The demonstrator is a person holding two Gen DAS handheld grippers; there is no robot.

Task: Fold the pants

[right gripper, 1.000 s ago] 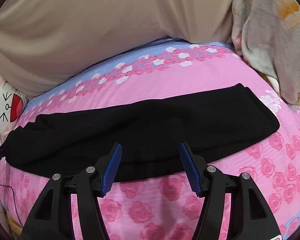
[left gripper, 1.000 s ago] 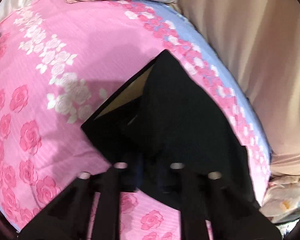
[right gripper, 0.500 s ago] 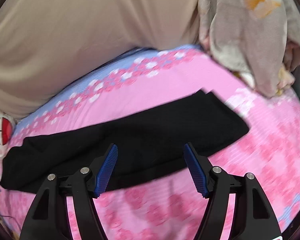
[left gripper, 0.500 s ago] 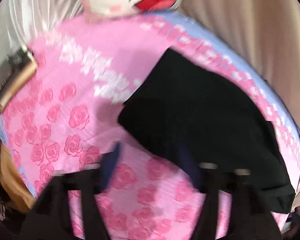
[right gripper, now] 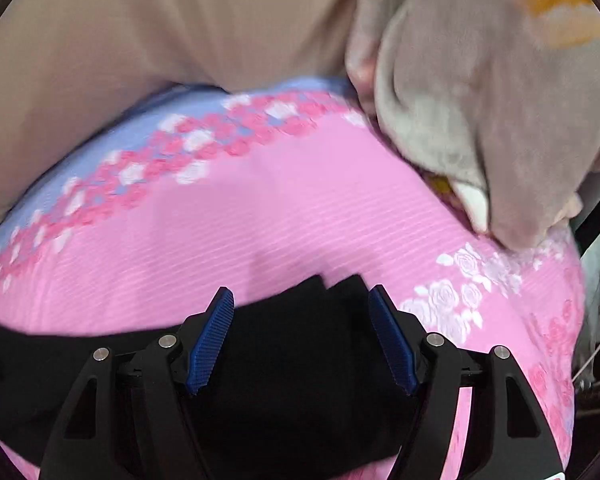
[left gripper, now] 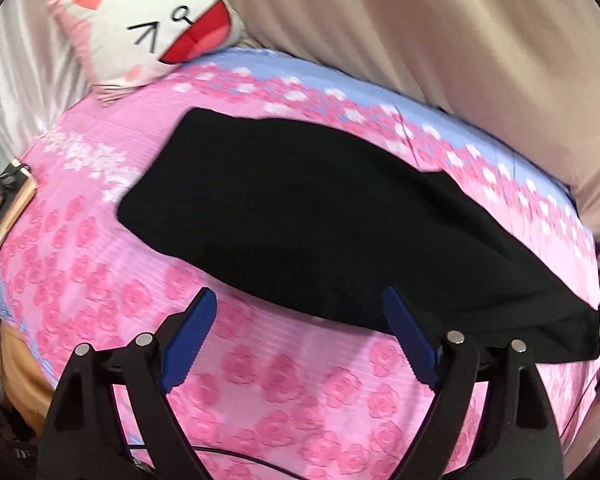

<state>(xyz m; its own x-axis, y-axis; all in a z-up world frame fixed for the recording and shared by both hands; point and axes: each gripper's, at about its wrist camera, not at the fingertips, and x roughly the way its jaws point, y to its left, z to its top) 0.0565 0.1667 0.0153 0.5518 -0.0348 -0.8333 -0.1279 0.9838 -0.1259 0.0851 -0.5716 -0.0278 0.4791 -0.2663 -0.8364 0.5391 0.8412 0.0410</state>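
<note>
The pants (left gripper: 320, 216) are one long, matte black strip, soft and without sheen, lying flat on the bed (left gripper: 300, 380), whose pink sheet is finely ribbed and printed with roses, with a pale blue border along the far edge. One end of the strip is rounded; the other, seen from my right wrist, shows two stepped corners of layered cloth (right gripper: 332, 292).

My left tongs (left gripper: 300, 332) hover at the near edge of the pants, the two blue ribbed pads (left gripper: 192, 340) far apart and still spreading, with only sheet and the hem of the pants between them; they grip nothing. My right tongs (right gripper: 302, 340) hang over the stepped end of the pants, pads apart, black cloth showing in the gap but not pinched.

Beyond the pants, against the blue border, hangs a beige curtain (left gripper: 440, 48) in soft folds. One square pillow (left gripper: 148, 20) with a cartoon cat face sits past the rounded end. A dark flat object with a tan edge (left gripper: 6, 208) lies at the bed's edge on that side; I cannot tell what it is. Past the stepped end, one plush grey blanket (right gripper: 480, 100) is heaped up on the sheet.
</note>
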